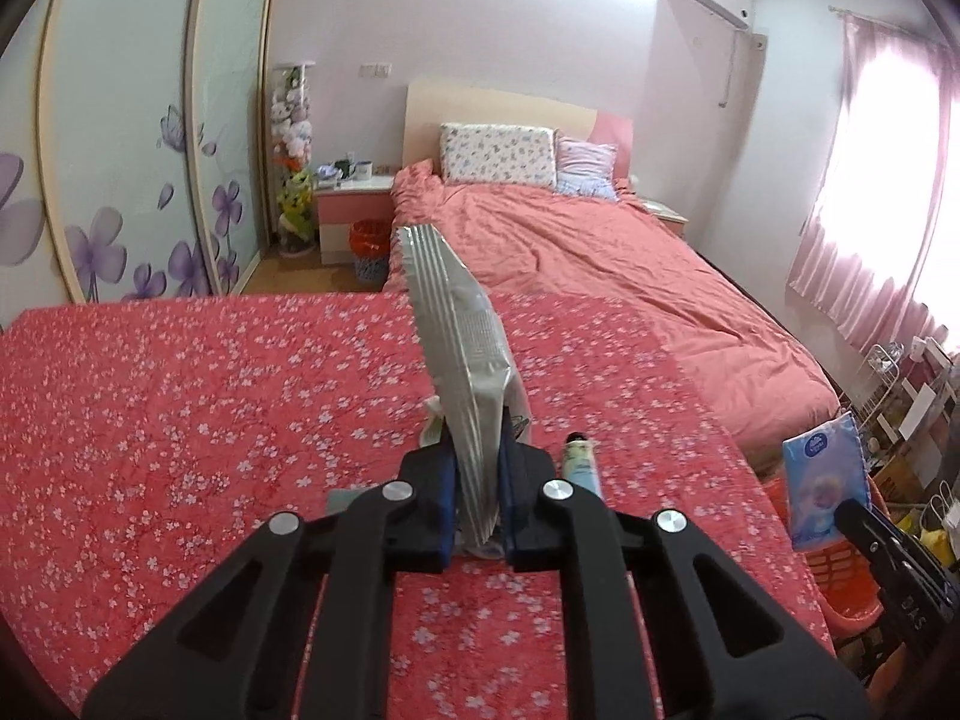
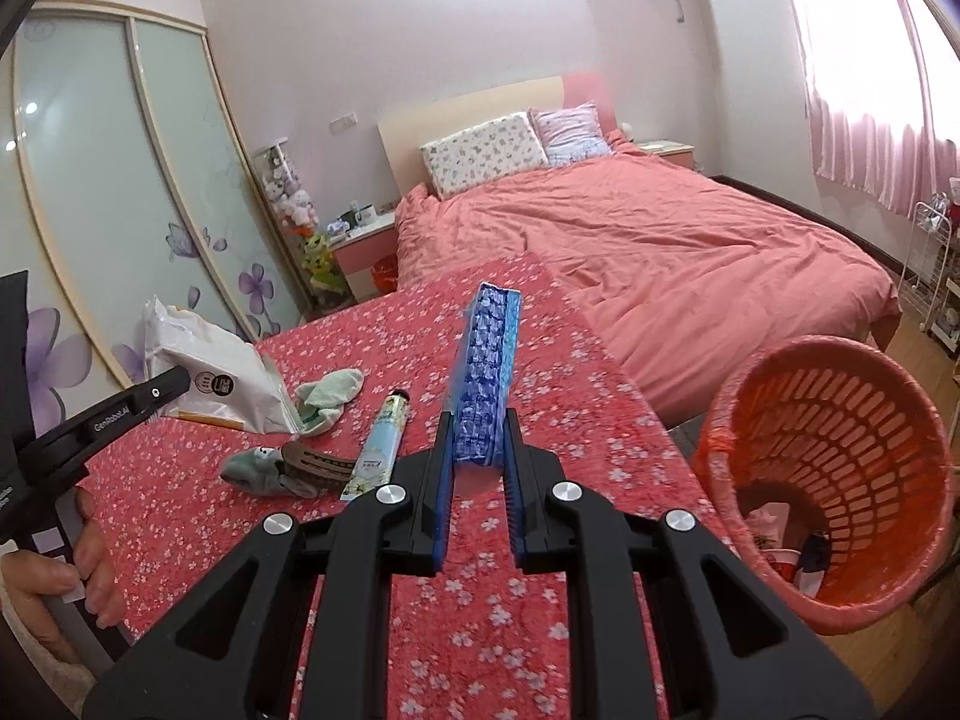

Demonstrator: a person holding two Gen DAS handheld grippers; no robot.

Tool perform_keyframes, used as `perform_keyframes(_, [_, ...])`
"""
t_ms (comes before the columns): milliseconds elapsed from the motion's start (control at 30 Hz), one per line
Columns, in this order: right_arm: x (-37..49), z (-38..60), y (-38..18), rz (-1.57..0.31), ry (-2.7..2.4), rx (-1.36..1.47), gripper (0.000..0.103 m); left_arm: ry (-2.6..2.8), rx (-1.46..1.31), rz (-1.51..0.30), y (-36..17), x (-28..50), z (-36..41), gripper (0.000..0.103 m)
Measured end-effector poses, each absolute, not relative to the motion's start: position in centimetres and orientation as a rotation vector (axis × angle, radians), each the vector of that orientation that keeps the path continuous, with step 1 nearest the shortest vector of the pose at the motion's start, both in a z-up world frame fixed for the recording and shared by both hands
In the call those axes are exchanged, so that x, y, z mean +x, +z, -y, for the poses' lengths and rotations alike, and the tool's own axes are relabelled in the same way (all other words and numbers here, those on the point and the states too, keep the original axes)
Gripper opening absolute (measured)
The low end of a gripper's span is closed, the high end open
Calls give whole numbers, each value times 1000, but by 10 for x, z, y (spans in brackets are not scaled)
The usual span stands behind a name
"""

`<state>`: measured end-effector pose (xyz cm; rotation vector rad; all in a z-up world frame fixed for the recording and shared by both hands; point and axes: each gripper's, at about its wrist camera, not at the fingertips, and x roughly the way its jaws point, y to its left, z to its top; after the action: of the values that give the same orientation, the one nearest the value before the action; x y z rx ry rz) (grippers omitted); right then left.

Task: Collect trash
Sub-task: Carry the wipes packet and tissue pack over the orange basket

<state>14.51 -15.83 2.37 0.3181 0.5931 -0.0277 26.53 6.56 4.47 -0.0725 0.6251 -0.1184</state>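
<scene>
The left gripper [image 1: 477, 480] is clamped on one silver-white foil pouch [image 1: 462, 348], raised clear of the red floral table [image 1: 180, 390]. The right gripper [image 2: 477, 468] is closed on one blue tissue pack [image 2: 485, 360], edge-up between its pads.

Recommended procedure: carry each item over the rim of the orange basket [image 2: 840, 384] — beside the table's right edge — before parting the jaws; the light pouch is likely to flutter if dropped from high above the rim.

Count on the table: two socks – one pale green [image 2: 330, 393], one grey [image 2: 258, 471] – one tube [image 2: 381, 447], one brown comb [image 2: 318, 465].
</scene>
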Motion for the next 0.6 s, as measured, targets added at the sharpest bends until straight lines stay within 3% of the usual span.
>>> perform_keyframes(600, [95, 209, 35, -515, -153, 324, 15, -306, 3, -580, 77, 209, 38, 12])
